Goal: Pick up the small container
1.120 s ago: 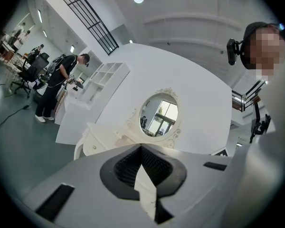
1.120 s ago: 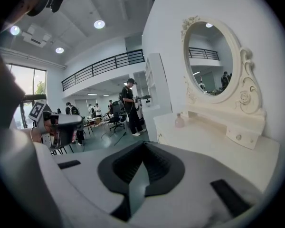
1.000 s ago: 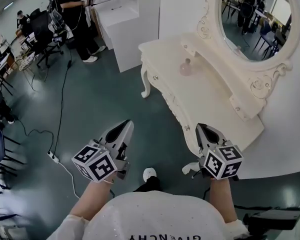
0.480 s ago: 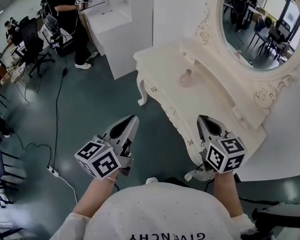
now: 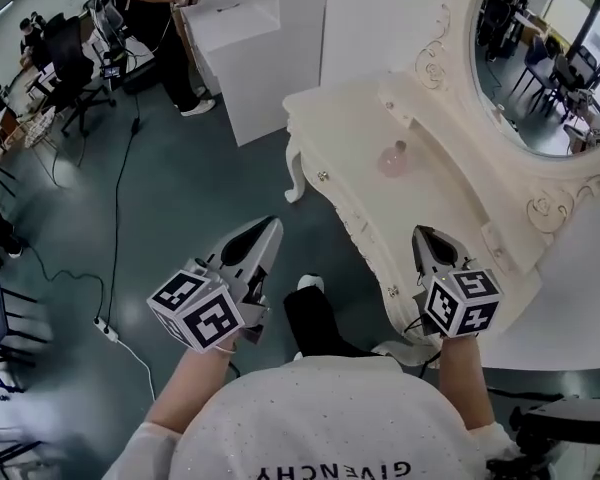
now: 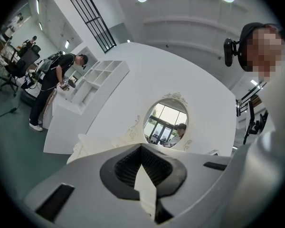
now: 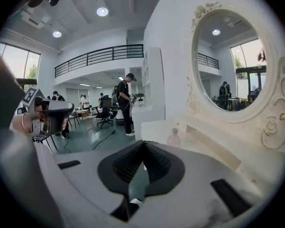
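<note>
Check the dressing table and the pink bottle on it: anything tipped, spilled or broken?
Nothing stands out. The pink bottle stands upright on the dressing table, and no spill shows around it.

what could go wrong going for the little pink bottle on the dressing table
1. The right gripper has its fingers shut; arriving like that, it would likely knock the small pink bottle over rather than grip it.
2. The bottle stands close to the raised shelf behind it, so a finger could bump the shelf.
</note>
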A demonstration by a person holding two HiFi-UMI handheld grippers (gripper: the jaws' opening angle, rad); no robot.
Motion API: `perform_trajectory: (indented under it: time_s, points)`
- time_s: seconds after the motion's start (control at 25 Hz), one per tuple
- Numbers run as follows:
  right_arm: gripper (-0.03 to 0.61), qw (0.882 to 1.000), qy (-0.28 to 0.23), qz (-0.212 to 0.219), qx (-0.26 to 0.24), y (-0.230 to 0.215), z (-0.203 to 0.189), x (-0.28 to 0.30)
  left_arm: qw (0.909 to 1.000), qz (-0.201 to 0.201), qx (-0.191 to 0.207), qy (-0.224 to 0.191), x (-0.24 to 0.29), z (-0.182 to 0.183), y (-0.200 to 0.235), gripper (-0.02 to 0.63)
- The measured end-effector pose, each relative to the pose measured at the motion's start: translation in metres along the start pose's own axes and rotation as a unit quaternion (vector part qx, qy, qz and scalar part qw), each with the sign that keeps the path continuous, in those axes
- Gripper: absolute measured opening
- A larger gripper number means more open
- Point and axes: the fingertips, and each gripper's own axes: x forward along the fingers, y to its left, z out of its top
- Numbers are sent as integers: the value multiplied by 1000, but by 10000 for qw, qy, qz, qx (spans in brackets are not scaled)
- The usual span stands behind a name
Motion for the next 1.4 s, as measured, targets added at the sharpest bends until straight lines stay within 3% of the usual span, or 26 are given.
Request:
perform_trajectory:
  time_s: [0.2, 0.56, 0.84, 1.04, 1.2, 1.4]
  points:
    - [6, 9993, 42, 10, -361, -7, 10, 33, 10000, -27, -43, 60, 25, 1, 19, 0]
    - [6, 9988, 42, -305, -371, -64, 43, 109, 9995, -48, 9, 310, 100, 23, 76, 0]
    - [8, 9983, -262, -491, 198, -107, 61, 174, 9988, 87, -21, 486, 153, 35, 131, 0]
    - [8, 9974, -337, -601, 200, -127, 59, 197, 9987, 55, -137, 488, 185, 43, 153, 1]
    - [8, 9943, -640, -688, 501, -140, 53, 209, 9983, 99, -328, 464, 202, 42, 173, 0]
    - [8, 9901, -886, -813, 718, -156, 45, 222, 9973, 98, -94, 718, 212, 34, 188, 0]
